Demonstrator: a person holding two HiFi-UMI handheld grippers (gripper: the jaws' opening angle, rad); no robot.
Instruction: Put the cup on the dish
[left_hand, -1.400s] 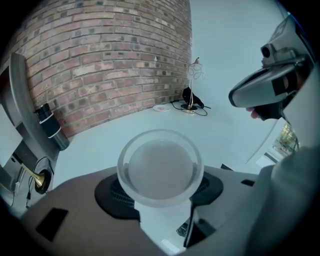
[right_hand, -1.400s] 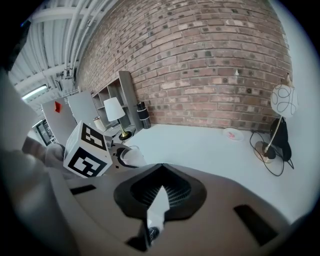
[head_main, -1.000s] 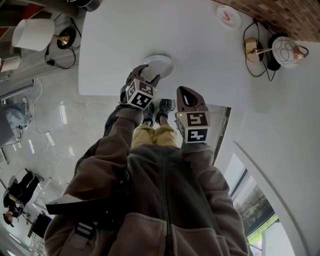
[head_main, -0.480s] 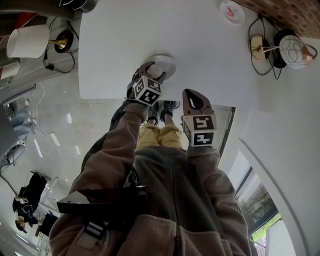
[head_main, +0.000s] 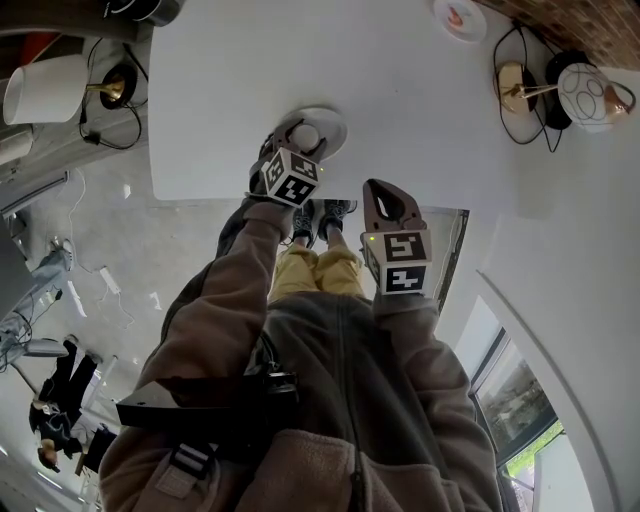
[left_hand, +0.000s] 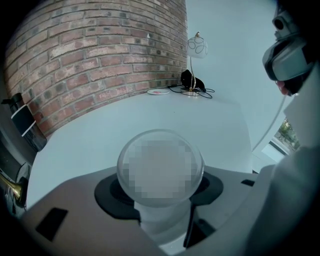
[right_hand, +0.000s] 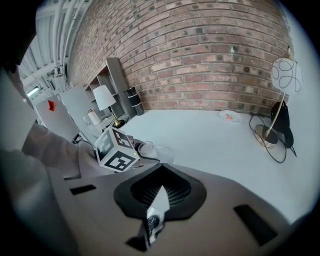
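A small pale cup (head_main: 306, 136) sits between the jaws of my left gripper (head_main: 298, 146), which is shut on it. The left gripper view shows the cup (left_hand: 160, 170) upright, its round rim facing the camera, clamped by the left gripper (left_hand: 161, 192). It is over the white dish (head_main: 330, 122) near the table's front edge; I cannot tell whether it touches the dish. My right gripper (head_main: 384, 190) hangs off the table's near edge, shut and holding nothing. The right gripper (right_hand: 154, 200) view shows the dish (right_hand: 162, 153) beside the left gripper's marker cube.
A white table (head_main: 400, 100) runs back to a brick wall (right_hand: 200, 55). At its far right are a small plate with a pink mark (head_main: 458, 18), a globe lamp (head_main: 585, 95) and black cables (head_main: 515, 85). A white-shaded lamp (head_main: 45, 90) stands off to the left.
My left gripper has moved forward from the dish's near edge until the cup is over the dish. The right gripper has barely moved.
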